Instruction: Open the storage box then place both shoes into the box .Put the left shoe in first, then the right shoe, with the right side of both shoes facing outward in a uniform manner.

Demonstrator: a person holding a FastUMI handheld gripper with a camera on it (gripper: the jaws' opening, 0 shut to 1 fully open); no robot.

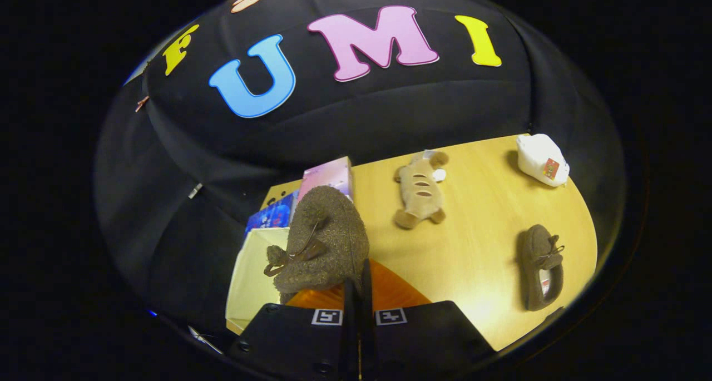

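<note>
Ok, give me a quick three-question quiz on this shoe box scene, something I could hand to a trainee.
1. True or false: the gripper has its jaws shut on a brown shoe held above the open storage box.
2. Where is the second shoe? A: lying on the table, off to the right of the fingers. B: inside the storage box. C: on top of a folded towel.
3. Name the thing lying on the table between the pink box and the white bag.

Key: 1 true. 2 A. 3 the plush toy.
</note>
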